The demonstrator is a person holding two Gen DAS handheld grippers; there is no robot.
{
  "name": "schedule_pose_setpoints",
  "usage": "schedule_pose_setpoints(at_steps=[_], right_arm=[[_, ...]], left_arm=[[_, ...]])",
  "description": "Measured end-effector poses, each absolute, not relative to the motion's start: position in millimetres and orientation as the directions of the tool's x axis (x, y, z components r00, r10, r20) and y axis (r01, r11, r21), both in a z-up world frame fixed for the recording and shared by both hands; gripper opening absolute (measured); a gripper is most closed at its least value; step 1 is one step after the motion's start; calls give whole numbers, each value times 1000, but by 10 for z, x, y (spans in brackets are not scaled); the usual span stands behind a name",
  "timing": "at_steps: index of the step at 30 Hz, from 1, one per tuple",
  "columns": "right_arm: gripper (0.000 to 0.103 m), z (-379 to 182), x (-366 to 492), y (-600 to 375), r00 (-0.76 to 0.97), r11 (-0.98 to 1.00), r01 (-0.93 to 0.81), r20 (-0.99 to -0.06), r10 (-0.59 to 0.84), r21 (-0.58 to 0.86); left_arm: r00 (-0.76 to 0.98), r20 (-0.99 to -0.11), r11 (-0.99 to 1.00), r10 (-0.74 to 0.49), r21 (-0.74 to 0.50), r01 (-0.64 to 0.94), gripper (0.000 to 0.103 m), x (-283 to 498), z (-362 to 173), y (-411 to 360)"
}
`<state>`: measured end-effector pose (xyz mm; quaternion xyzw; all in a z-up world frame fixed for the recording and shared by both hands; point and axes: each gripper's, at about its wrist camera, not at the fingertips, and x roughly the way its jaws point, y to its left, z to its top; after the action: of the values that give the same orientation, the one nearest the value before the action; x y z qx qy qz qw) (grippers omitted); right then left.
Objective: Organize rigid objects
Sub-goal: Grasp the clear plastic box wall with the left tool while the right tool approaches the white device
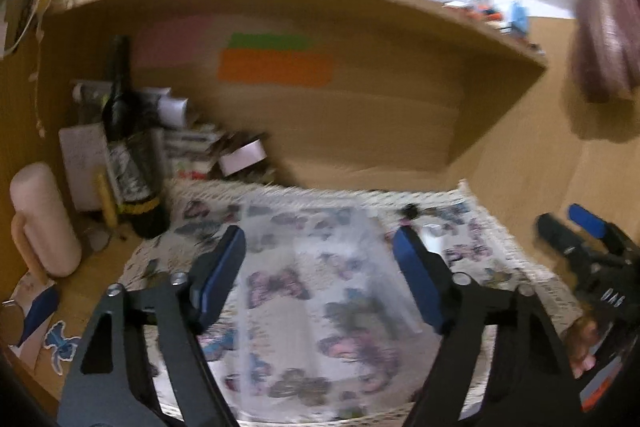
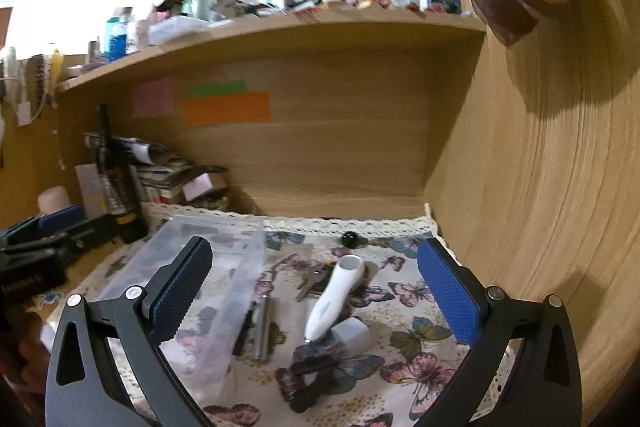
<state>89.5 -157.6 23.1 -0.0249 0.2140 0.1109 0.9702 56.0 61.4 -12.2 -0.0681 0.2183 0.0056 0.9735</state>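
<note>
A clear plastic box lies on the butterfly cloth; it also shows, blurred, in the left wrist view. My left gripper is open above the box. My right gripper is open over loose items: a white pen-shaped device, a metal pen, keys, a small white cup, a black clip and a black bead. The right gripper shows at the right edge of the left wrist view; the left gripper shows at the left of the right wrist view.
A dark bottle, a pink mug and stacked papers crowd the left back corner. A cluttered shelf hangs overhead. A wooden side wall closes the right.
</note>
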Motion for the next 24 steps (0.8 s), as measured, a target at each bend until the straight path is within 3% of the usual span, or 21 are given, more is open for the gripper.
schedule_pose_setpoints(at_steps=[10,17,21,24], right_arm=[[87,-93,1252,-1783,830,991,-135,-544,119,11],[81,-299,1479,-1833,764,994,-109,-640,82,-3],[75,-398,1657,-1864,720,994,-113,-688,87,7],[69,-503,1809,-1836,673,991,-129,-732,107,26]], left_arm=[[794,-608,979,-12,-170,-116,47,951,-537,1144],[729,-683,989,-33,-127,-74,27,1187,-650,1169],[704,-709,995,-36,-89,-38,25,1279,-694,1138],[683,-729,996,-50,-88,-22,14,1351,-740,1140]])
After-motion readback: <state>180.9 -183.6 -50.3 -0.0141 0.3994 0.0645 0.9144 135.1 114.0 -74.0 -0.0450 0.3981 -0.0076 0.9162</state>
